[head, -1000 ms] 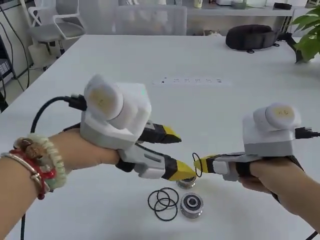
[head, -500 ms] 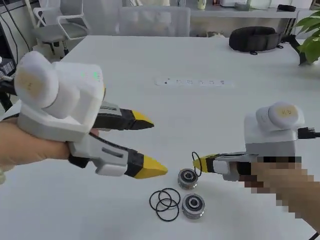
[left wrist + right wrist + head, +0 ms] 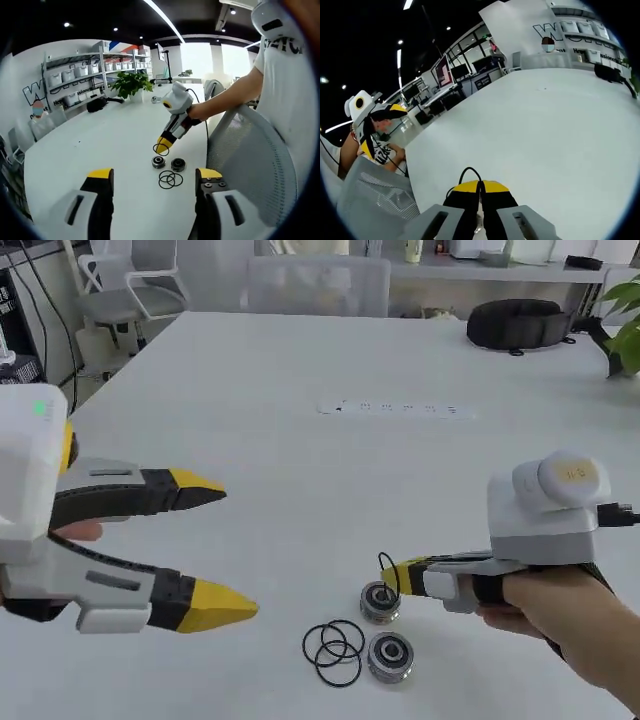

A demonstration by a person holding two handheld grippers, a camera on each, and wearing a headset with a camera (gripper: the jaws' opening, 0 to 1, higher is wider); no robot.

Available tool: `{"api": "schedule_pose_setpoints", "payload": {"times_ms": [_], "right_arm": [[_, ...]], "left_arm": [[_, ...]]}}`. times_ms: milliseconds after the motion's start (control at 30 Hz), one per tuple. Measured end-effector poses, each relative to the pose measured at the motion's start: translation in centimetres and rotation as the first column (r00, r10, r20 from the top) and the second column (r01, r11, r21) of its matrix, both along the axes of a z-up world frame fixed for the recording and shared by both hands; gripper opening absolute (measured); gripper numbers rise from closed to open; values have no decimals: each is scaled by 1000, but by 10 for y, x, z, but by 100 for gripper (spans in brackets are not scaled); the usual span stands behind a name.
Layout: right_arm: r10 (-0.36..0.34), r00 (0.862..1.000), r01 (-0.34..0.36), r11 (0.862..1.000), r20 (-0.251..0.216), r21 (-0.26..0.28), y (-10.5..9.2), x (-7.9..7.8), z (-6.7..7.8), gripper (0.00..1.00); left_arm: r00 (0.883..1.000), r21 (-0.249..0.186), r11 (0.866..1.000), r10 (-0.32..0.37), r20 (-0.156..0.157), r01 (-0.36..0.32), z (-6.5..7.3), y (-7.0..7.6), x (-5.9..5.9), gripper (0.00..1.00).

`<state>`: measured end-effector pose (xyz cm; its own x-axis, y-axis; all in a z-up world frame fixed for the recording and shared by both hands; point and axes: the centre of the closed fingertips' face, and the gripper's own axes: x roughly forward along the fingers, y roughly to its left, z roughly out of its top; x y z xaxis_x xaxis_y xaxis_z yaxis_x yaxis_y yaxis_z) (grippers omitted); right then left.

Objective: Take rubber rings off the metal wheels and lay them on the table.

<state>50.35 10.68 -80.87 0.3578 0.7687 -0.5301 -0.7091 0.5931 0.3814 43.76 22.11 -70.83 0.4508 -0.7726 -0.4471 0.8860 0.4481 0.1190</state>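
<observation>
1. Right gripper (image 3: 392,575): we find its jaws pressed together on one black rubber ring (image 3: 381,562), which stands as a loop at the yellow tips.
2. We place the held ring just above a metal wheel (image 3: 379,602); we cannot tell whether the two touch.
3. We record a second metal wheel (image 3: 389,656) lying flat on the white table (image 3: 300,440), just beside the first and nearer the person.
4. We count three loose rubber rings (image 3: 333,644) overlapping on the table, just left of the second wheel in the head view.
5. Left gripper (image 3: 240,550): we find its jaws spread wide apart with nothing between them, held above the table well to the left of the wheels.
6. We note that the left gripper view looks across the table at both wheels, the loose rings and the right gripper above them.
7. We also note a white power strip (image 3: 395,408) farther along the table.
</observation>
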Motion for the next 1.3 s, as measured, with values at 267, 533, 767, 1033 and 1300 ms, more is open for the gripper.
{"api": "schedule_pose_setpoints", "payload": {"times_ms": [267, 533, 767, 1033, 1300], "right_arm": [[41, 999, -41, 999, 3, 2, 9, -7, 2, 0], [85, 996, -85, 996, 11, -18, 16, -16, 1, 0], [123, 992, -123, 992, 9, -25, 23, -23, -2, 0], [187, 982, -185, 980, 9, -75, 31, -36, -13, 0], [214, 977, -213, 972, 2, -103, 32, -41, -21, 0]], "left_arm": [[999, -6, 999, 45, -14, -45, -20, 3, -12, 69], [994, -34, 996, 76, -76, -78, -41, -1, -20, 74], [990, -22, 995, 93, -104, -95, -55, -1, -26, 77], [989, -22, 996, 81, -124, -85, -63, -9, -31, 77], [987, -11, 996, 88, -138, -91, -70, -8, -35, 76]]}}
